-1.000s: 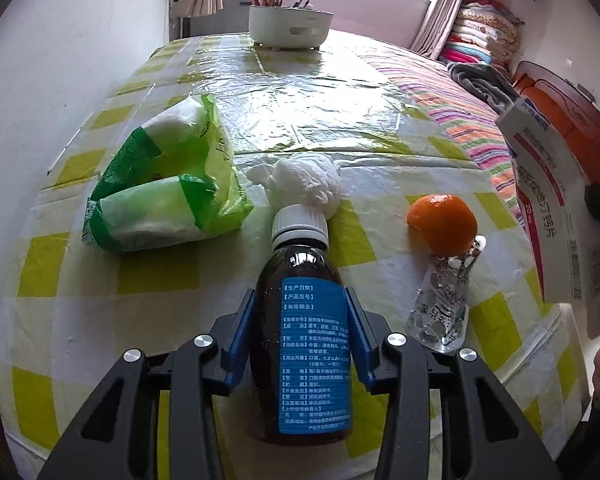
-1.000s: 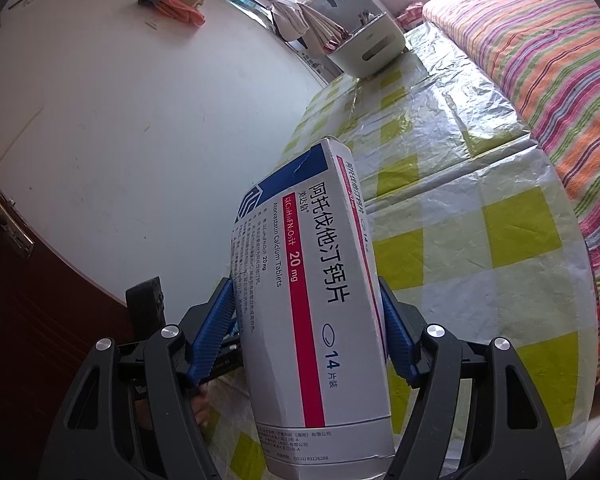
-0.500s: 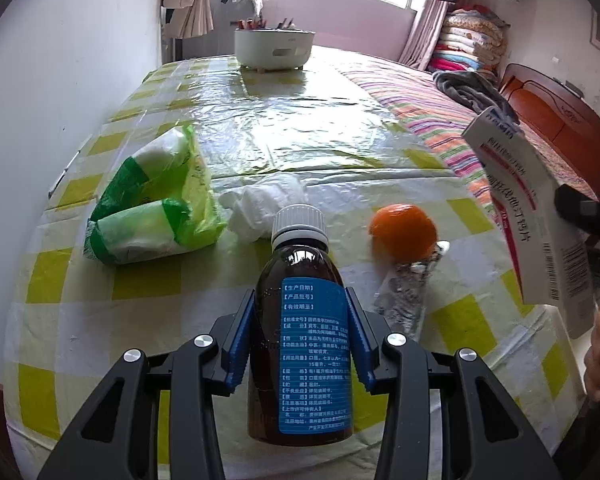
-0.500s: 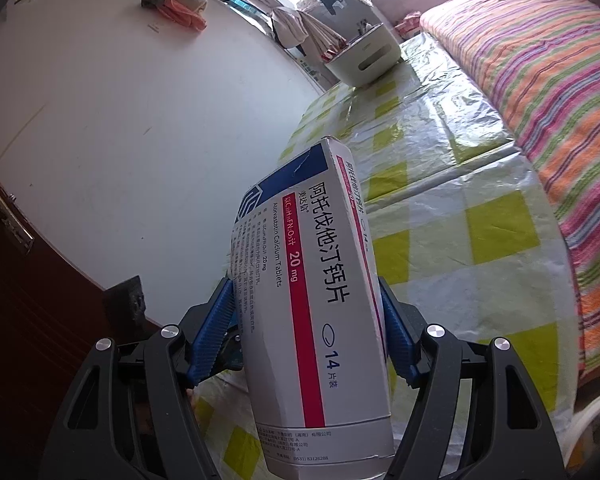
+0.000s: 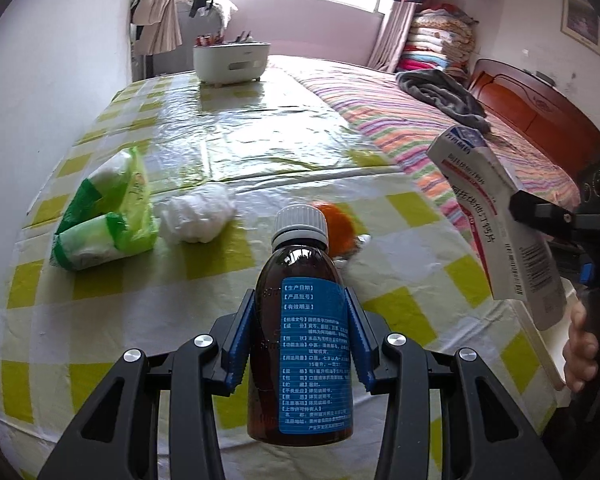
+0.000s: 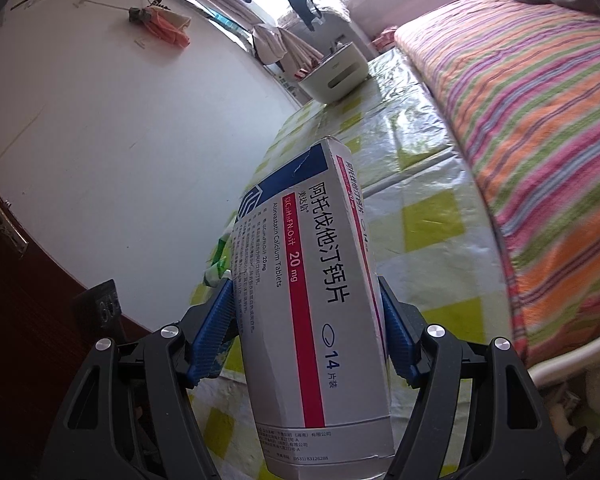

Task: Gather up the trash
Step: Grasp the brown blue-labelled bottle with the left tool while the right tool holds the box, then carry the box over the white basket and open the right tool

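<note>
My left gripper (image 5: 300,332) is shut on a brown medicine bottle (image 5: 302,320) with a white cap and blue label, held upright above the near part of the table. My right gripper (image 6: 308,332) is shut on a white medicine box (image 6: 316,312) with a red stripe; the box also shows at the right in the left wrist view (image 5: 500,228), off the table's right edge. On the table lie a green-and-white plastic bag (image 5: 104,224), a crumpled white tissue (image 5: 198,218), and an orange (image 5: 338,224) partly hidden behind the bottle.
The table (image 5: 240,132) has a yellow-checked plastic cover. A white tub (image 5: 231,60) stands at its far end. A bed with a striped cover (image 5: 420,120) runs along the right side. A white wall (image 5: 40,100) bounds the left.
My left gripper has lifted and pulled back with the bottle, so the table items look farther away. The right gripper with the box has risen and tilted a little.
</note>
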{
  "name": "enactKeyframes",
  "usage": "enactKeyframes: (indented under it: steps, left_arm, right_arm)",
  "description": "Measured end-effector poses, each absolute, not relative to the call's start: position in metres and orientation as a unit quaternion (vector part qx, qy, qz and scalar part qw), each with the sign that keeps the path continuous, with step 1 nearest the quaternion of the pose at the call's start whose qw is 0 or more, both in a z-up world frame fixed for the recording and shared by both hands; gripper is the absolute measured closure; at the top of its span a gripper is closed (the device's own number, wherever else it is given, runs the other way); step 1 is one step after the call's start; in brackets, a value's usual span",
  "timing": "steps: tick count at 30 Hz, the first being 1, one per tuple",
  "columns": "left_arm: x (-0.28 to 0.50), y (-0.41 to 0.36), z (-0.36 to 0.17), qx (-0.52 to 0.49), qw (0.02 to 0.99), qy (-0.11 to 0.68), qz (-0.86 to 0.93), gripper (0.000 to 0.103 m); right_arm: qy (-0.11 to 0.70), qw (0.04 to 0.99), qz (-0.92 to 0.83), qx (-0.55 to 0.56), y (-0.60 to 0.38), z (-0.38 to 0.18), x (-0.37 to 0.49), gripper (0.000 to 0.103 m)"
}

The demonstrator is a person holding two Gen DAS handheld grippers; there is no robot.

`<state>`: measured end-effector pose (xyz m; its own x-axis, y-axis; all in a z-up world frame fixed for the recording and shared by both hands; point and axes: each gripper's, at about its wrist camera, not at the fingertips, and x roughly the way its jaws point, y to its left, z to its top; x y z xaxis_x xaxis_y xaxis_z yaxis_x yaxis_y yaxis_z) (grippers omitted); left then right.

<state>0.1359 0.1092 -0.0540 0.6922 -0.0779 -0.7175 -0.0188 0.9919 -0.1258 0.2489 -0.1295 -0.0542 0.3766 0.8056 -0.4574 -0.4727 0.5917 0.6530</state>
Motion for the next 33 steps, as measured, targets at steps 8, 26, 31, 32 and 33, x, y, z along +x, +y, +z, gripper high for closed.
enactKeyframes:
  steps: [8,26,31,32,33]
  left_arm:
    - [0.132,0.085,-0.056,-0.055,0.919,0.388,-0.040,0.062]
    - [0.131,0.016,-0.046,-0.065,0.931,0.339,-0.117,0.062]
    - [0.136,-0.007,-0.039,-0.066,0.930,0.335,-0.137,0.062]
    - [0.136,-0.009,-0.038,-0.068,0.930,0.332,-0.140,0.062]
    - [0.136,-0.011,-0.037,-0.071,0.930,0.330,-0.144,0.062]
  right_arm:
    - [0.380,0.812,0.386,0.216,-0.151,-0.051,0.239,0.035]
    - [0.349,0.846,0.339,0.220,-0.214,-0.046,0.227,0.034]
    - [0.346,0.853,0.319,0.225,-0.229,-0.052,0.223,0.034]
    - [0.344,0.855,0.316,0.226,-0.233,-0.052,0.223,0.034]
    - [0.343,0.856,0.313,0.228,-0.238,-0.052,0.223,0.034]
